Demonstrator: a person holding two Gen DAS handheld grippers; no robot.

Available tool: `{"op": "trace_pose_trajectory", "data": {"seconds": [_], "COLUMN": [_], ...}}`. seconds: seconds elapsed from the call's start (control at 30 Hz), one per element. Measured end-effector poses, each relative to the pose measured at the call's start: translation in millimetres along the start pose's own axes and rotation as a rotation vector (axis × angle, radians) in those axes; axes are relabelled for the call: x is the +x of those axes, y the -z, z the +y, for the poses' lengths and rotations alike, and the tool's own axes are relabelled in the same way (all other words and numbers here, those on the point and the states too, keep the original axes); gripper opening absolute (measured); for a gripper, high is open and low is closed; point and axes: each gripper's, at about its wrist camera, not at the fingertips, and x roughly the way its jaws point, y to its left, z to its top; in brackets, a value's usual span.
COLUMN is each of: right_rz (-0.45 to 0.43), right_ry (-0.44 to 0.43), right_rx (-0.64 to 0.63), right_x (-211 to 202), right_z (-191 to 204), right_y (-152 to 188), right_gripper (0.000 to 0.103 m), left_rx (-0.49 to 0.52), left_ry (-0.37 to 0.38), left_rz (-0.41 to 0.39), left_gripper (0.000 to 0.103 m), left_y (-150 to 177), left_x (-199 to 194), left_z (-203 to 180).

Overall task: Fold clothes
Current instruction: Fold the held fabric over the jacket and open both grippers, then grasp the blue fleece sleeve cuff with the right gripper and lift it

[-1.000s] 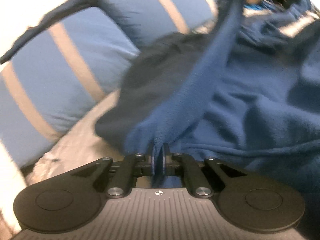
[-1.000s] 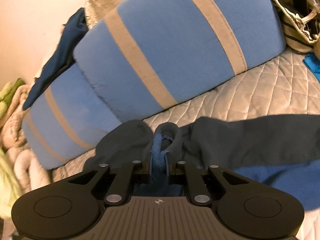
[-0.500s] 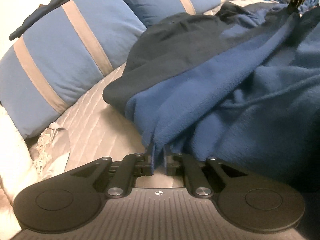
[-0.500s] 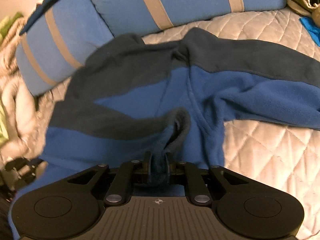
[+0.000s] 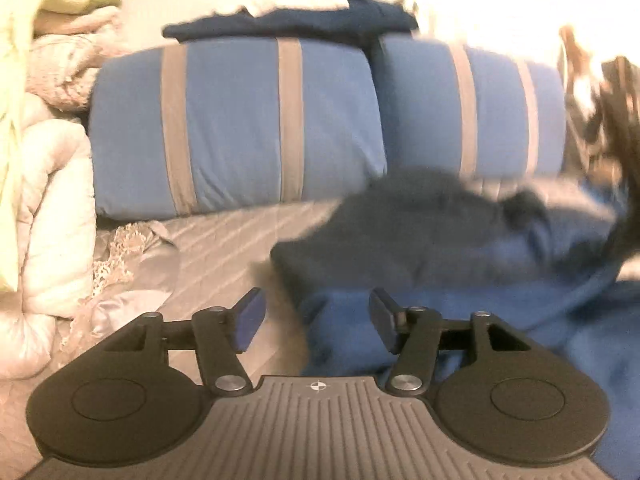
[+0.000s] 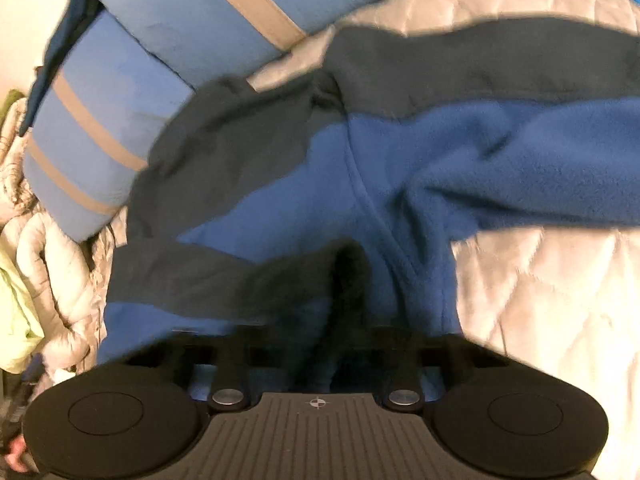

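Observation:
A blue and dark grey fleece jacket (image 6: 360, 168) lies spread on the quilted bed cover (image 6: 540, 280). In the left wrist view the fleece (image 5: 460, 272) lies at the right, blurred. My left gripper (image 5: 316, 320) is open and empty, just above the fleece's near left edge. In the right wrist view my right gripper (image 6: 320, 356) is blurred; its fingers are hidden by motion blur and by a dark grey fold of the fleece (image 6: 348, 276) that rises between them.
Two blue pillows with tan stripes (image 5: 240, 120) lie behind the fleece, with a dark garment (image 5: 300, 24) on top. Piled pale bedding and clothes (image 5: 44, 160) stand at the left. A bag (image 5: 592, 92) sits at the far right.
My left gripper has opened and let go of the blue fleece edge, and it has swung to face the pillows. The right gripper has moved closer over the fleece, now blurred.

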Motion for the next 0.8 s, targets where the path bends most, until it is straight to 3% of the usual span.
{"op": "trace_pose_trajectory", "data": {"seconds": [0.1,0.2,0.27,0.33,0.4,0.53,0.8], "right_rz": [-0.167,-0.222,-0.247,-0.28,-0.316,-0.39,-0.633], "right_ry": [-0.009,0.038,0.096,0.144,0.176,0.239,0.486], "right_rx": [-0.103,-0.205,-0.252,-0.278,-0.279,-0.265,-0.287], "right_x": [-25.8,-40.3,-46.1,-54.0,-63.7,-85.0,-153.9], "right_z": [19.2,36.8,39.3,31.8,20.0,-12.3,-73.7], "right_y": [-2.0,-6.7,-8.2,-7.1,-3.9,7.2,21.3], "right_gripper": [0.014,0.019,0.053,0.071,0.081,0.1,0.103], "left_rx": [-0.072,-0.15,-0.186,-0.202,-0.187,-0.132,0.015], "left_ry": [-0.003,0.015,0.061,0.101,0.119,0.083,0.114], "left_rz": [-0.053,-0.091,-0.1,-0.106,-0.105,-0.078,-0.006], "left_gripper": [0.059,0.067,0.068,0.072,0.078,0.082,0.083], "left_y": [-13.6,-22.9,-28.4,-33.0,-35.8,-36.5,-11.8], "left_x": [-14.5,-25.2,-32.0,-39.0,-44.4,-44.1,-17.1], "left_z": [-8.0,-18.3,-28.3,-40.8,-55.6,-84.3,-127.1]}}
